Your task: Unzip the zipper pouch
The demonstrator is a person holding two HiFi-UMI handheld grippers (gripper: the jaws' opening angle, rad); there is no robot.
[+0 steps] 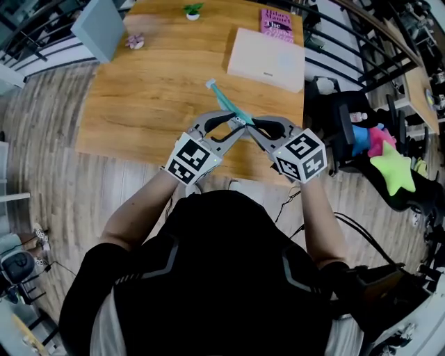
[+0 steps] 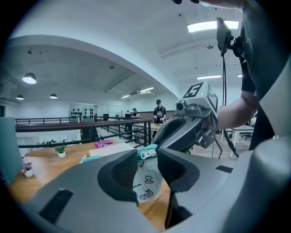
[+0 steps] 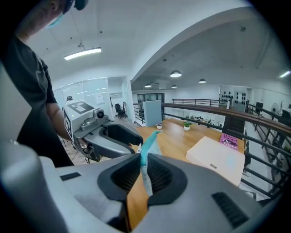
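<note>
Pouch held up between two grippers over the table edge

Wooden table (image 1: 139, 104) fills the upper middle of the head view, its near edge just ahead of the person. A flat white box (image 1: 268, 59) lies toward the far right of the table, with a pink book (image 1: 277, 22) beyond it at the far edge.

Both grippers are raised above the near edge, their tips almost meeting. The right gripper (image 3: 144, 166) is clenched on the pouch, its pads pinching the thin teal edge that stands up between them. The left gripper (image 2: 146, 159) stands released: its jaws are apart, with a clear gap on each side of the fabric.

The teal pouch (image 1: 226, 103) is off the table, reaching up and away from the tips. A small potted plant (image 1: 192, 10) sits at the far edge. The white zipper pull (image 2: 148, 154) lies at the left gripper's tips.
</note>
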